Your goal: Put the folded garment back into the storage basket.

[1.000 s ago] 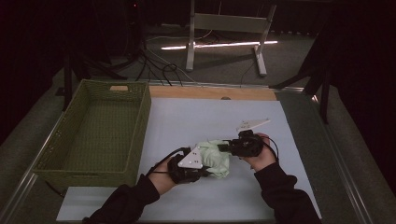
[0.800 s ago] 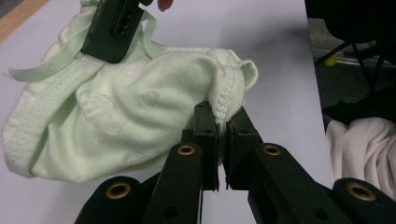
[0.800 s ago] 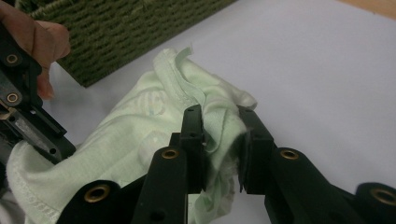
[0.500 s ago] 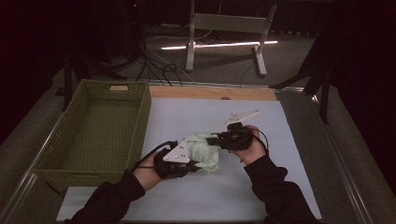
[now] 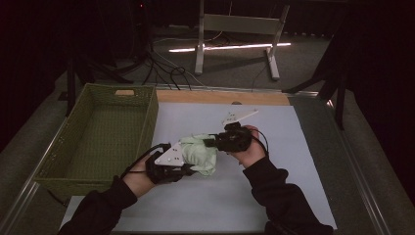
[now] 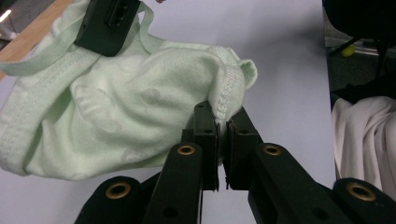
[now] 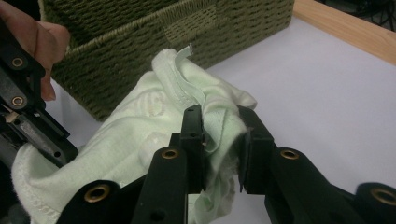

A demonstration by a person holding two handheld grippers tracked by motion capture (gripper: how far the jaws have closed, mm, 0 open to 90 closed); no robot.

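Both claws carried the garment (image 5: 199, 154) nearer the basket (image 5: 105, 137).

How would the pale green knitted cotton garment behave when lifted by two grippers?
The pale green knitted cotton garment probably flops: it sags in folds between the left gripper and right gripper. Likely light. Its stitched hem probably grips well.

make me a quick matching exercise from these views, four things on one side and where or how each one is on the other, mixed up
Things:
1. pale green garment
2. woven green basket
3. left tool
4. right tool

States or places:
A. stands at the left side of the table
B. shut on a stitched edge of the cloth
C. held between both tools
D. clamped on a bunched fold, near the basket wall

Pairs: 1-C, 2-A, 3-B, 4-D
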